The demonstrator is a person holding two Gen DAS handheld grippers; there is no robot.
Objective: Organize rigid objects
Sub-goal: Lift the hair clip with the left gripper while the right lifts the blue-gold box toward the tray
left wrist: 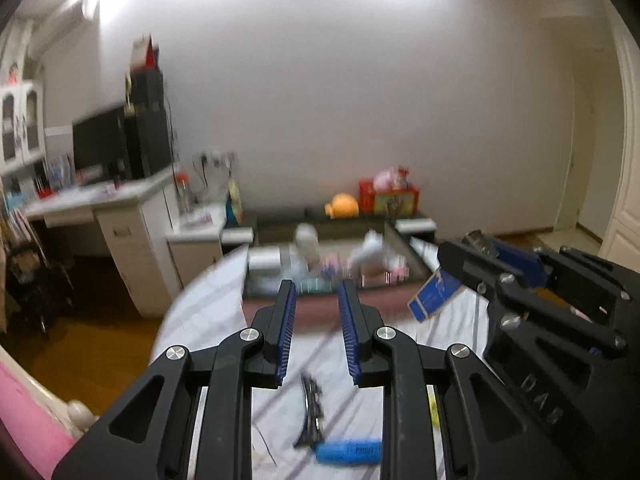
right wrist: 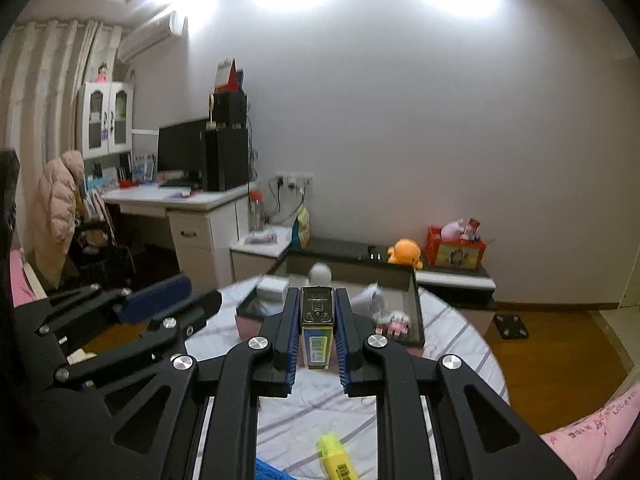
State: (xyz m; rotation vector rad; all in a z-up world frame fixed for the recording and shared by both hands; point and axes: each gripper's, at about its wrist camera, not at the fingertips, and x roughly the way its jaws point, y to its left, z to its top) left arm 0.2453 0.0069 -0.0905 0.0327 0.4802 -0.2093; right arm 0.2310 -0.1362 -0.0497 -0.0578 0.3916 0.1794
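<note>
Left wrist view: left gripper (left wrist: 316, 320) has its jaws drawn near together with nothing between them, hovering over the striped cloth (left wrist: 212, 312). Below it on the cloth lie a black hair clip (left wrist: 311, 412) and a blue tube (left wrist: 348, 451), both untouched. To the right, the right gripper (left wrist: 472, 256) pinches a blue box (left wrist: 434, 295) that hangs tilted; if the pinch is off-centre it could swing or slip out in transit. Ahead, the dark tray (left wrist: 416, 256) holds a white box on its left, a white roundish item and crumpled pale things; blur hides what they are. Right wrist view: right gripper (right wrist: 317, 320) is clamped on the same box, its barcode end near the camera. A yellow highlighter (right wrist: 336, 458) lies near on the cloth. The tray is already crowded near its right side, so I judge a drop there could knock the small pink pieces (right wrist: 396, 322) around.
</note>
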